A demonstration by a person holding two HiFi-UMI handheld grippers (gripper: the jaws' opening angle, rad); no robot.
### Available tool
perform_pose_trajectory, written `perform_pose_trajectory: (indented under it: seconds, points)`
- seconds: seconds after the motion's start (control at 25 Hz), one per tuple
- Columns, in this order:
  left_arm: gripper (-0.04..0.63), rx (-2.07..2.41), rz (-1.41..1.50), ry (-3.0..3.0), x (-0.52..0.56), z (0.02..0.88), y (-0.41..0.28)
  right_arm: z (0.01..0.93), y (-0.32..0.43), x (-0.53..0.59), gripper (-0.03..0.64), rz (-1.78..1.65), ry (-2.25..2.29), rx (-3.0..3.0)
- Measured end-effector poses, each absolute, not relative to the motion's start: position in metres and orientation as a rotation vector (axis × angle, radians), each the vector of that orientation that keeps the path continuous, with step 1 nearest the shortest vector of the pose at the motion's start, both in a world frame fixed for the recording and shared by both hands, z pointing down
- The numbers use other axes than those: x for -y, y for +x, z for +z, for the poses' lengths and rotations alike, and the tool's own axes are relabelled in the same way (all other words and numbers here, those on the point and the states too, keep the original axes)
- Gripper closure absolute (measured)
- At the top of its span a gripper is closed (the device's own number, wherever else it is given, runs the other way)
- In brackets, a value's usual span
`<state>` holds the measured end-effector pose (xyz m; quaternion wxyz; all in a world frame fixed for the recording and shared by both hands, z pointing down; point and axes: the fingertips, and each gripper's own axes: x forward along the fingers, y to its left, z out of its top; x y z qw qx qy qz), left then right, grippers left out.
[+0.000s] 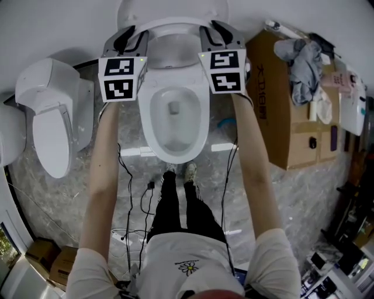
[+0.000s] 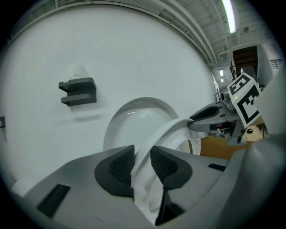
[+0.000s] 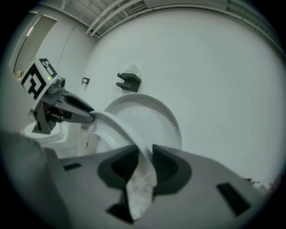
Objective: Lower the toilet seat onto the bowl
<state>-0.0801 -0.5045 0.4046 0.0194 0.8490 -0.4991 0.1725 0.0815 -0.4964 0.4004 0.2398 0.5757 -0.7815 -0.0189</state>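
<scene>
Toilet seat (image 1: pixel 175 24) raised and tilted above the bowl (image 1: pixel 149 120), in front of the upright lid (image 1: pixel 169 7). 2nd toilet (image 1: pixel 55 128) at left, cardboard box (image 1: pixel 274 105) at right, cables (image 1: pixel 133 195) on floor. Left claw (image 2: pixel 142 163) and right claw (image 3: pixel 145 163) each clamp narrow on the seat rim, 1 per side.

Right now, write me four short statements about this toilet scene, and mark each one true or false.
1. The left gripper is clamped on the white oval toilet seat ring. True.
2. The right gripper is empty. False: its jaws grip the same ring.
3. The ring lies flat on the white ceramic bowl. False: it is tilted up, off the bowl.
4. A brown cardboard box stands on the person's right of the toilet. True.
</scene>
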Motion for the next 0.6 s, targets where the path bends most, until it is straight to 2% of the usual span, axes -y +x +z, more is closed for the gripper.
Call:
perform_pose_trajectory:
  seconds: [0.6]
  points:
    - [0.46,1.635,0.615,2.615,0.418,0.409,-0.085,0.406,0.075,0.408,0.5,-0.143,1.445,2.17]
